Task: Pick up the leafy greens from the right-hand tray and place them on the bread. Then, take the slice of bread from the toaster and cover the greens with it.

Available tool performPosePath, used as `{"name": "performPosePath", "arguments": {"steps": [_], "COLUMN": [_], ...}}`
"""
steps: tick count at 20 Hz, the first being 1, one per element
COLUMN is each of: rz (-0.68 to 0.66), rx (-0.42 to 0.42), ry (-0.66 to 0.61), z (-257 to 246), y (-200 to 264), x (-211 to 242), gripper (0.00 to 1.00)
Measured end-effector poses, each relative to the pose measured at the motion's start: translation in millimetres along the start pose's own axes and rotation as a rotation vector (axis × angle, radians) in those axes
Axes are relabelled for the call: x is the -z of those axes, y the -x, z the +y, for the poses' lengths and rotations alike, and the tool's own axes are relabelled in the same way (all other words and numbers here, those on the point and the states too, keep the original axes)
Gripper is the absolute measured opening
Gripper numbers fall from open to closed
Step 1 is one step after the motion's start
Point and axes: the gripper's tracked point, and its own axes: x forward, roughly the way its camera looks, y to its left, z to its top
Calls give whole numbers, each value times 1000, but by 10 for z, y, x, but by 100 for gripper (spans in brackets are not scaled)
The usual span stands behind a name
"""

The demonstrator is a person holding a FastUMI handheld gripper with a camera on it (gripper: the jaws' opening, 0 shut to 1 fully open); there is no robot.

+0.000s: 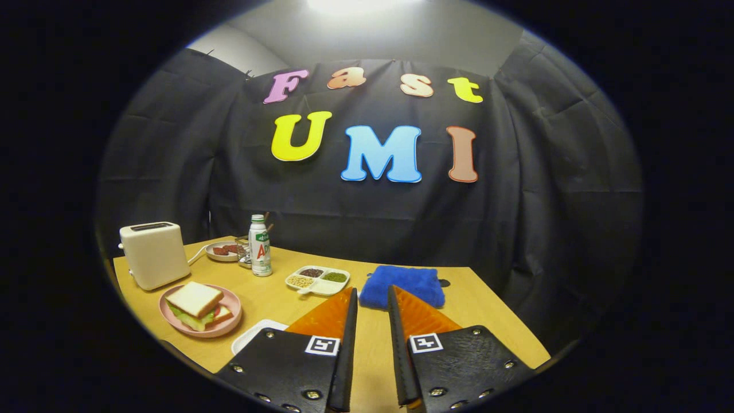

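Note:
A pink plate (229,321) sits left of my fingers near the table's front edge. It carries a stacked sandwich: a slice of bread (194,298) on top, leafy greens (192,321) showing under it, and another slice below. Just behind the plate stands a cream toaster (153,254), its top slot dark. A corner of a white tray (252,337) shows beside my left finger, the rest hidden by it. My gripper (372,289) hovers above the table with its fingers apart, open, nothing between them.
A folded blue cloth (404,285) lies just ahead of the fingertips. A white divided dish (319,280) of beans and seeds sits left of it. Farther back stand a bottle (260,246) and a small plate (222,251) with red pieces. Black cloth walls surround the wooden table (487,315).

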Motion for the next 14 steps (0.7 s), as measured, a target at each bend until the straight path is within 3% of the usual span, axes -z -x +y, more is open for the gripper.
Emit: {"name": "performPosePath", "arguments": {"steps": [6, 14], "rz": [-37, -192], "rx": [36, 191], "ry": [-197, -32], "z": [-899, -2357], "y": [222, 577], "x": [-17, 15], "gripper": [30, 32]}}
